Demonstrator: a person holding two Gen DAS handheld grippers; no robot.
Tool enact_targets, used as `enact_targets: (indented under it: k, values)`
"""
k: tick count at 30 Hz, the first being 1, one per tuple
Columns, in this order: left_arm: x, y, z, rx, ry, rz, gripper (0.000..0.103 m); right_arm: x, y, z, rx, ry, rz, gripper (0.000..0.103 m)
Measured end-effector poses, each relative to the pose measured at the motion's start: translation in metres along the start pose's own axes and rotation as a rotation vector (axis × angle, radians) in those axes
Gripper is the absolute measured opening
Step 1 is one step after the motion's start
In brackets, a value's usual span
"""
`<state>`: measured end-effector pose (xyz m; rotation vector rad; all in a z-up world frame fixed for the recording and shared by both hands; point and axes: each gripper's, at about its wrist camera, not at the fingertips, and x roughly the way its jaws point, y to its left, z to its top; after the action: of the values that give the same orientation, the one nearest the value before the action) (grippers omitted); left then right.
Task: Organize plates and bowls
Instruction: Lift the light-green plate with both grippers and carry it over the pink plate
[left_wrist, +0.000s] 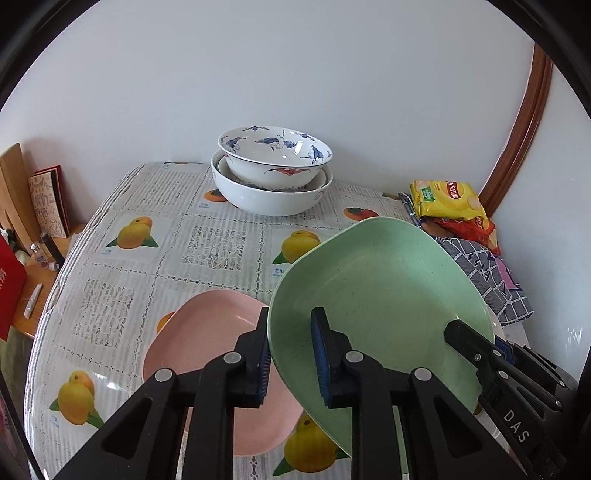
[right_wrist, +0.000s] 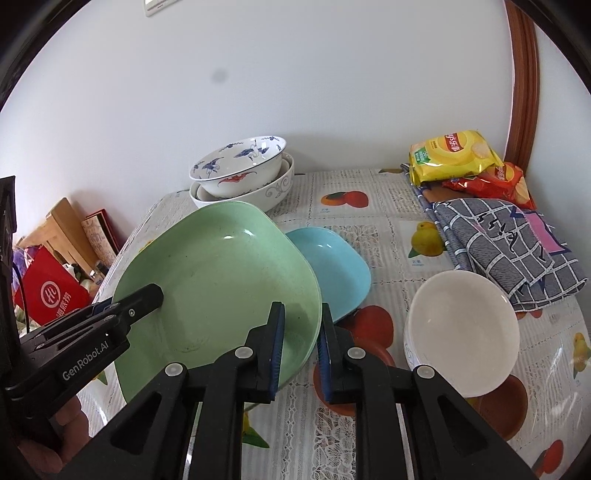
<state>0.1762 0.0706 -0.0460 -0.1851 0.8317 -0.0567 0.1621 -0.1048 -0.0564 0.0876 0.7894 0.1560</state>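
While both grippers grip it from opposite sides, the green plate (left_wrist: 380, 288) hangs tilted above the table (left_wrist: 122, 295), clear of the fruit-printed cloth. The left gripper (left_wrist: 291, 363) has its blue-padded jaws pinched on the plate's left rim, one finger under the edge and one inside the dish. The right gripper (right_wrist: 301, 352) does the same on the opposite rim, its jaws drawn in tight on the edge (each one shows up in the other's view, reaching in from the far side of the plate).

Beneath and to the left of the green plate, a pink plate (left_wrist: 207, 332) lies flat on the cloth, partly hidden by the left gripper's fingers. From the right wrist view a blue plate (right_wrist: 332, 269) sits on the table just behind the green one, its near edge covered by it. A plain white bowl (right_wrist: 461, 328) stands to the right of that, close to the right gripper and apart from the plates.

At the back by the wall, a crane-patterned bowl (left_wrist: 275, 155) sits nested in a larger white bowl (left_wrist: 269, 195); a further bowl seems to sit between them, though I can't be sure. In the far right corner lie a yellow crisp packet (right_wrist: 450, 155), a red packet (right_wrist: 495, 182) just beside it, and a folded checked cloth (right_wrist: 506, 243) in front of both.
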Motion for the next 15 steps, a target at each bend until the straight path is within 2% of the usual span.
enact_targets:
  k: [15]
  values:
    - [-0.04, -0.01, -0.022, -0.012, -0.023, 0.007, 0.02, -0.042, 0.001, -0.02, 0.013, -0.037, -0.006, 0.017]
